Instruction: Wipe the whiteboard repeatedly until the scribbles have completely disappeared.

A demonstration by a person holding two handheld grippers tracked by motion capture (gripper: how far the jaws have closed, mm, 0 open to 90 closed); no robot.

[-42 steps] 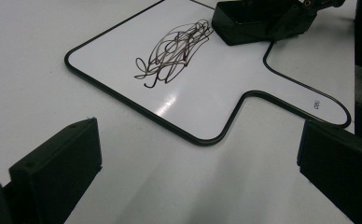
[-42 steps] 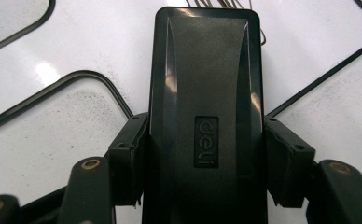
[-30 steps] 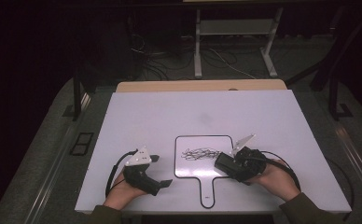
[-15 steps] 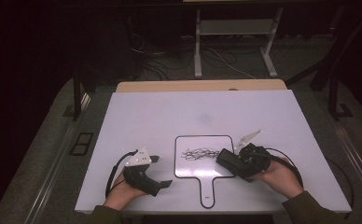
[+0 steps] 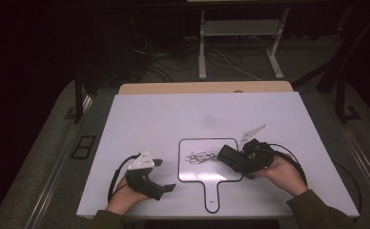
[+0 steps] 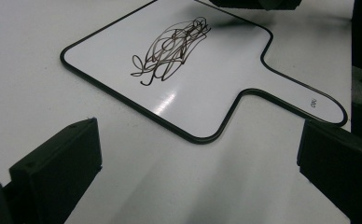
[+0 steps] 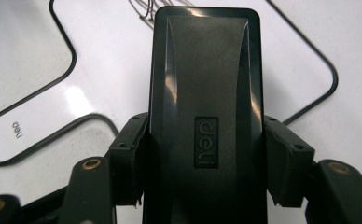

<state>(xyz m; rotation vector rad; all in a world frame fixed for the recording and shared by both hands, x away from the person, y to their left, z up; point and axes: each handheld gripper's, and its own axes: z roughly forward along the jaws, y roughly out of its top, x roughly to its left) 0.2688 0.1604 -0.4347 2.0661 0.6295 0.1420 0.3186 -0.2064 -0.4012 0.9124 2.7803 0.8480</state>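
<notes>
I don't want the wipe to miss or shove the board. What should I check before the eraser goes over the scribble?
1. Eraser clamped in right gripper, a jaw on each side: ok.
2. Scribble unwiped and in the open: ok.
3. Eraser aimed at the scribble, its front edge just short of it: ok.
4. Eraser face flat on the board: cannot tell.
5. Left gripper open, beside the board on the table, not steadying it: not ok.
6. Handle clear of both grippers: ok.

Left gripper (image 5: 166,175) rests near the whiteboard's (image 5: 200,172) left edge, jaws wide apart; right gripper (image 5: 227,156) hovers over its right side, clamped.
</notes>
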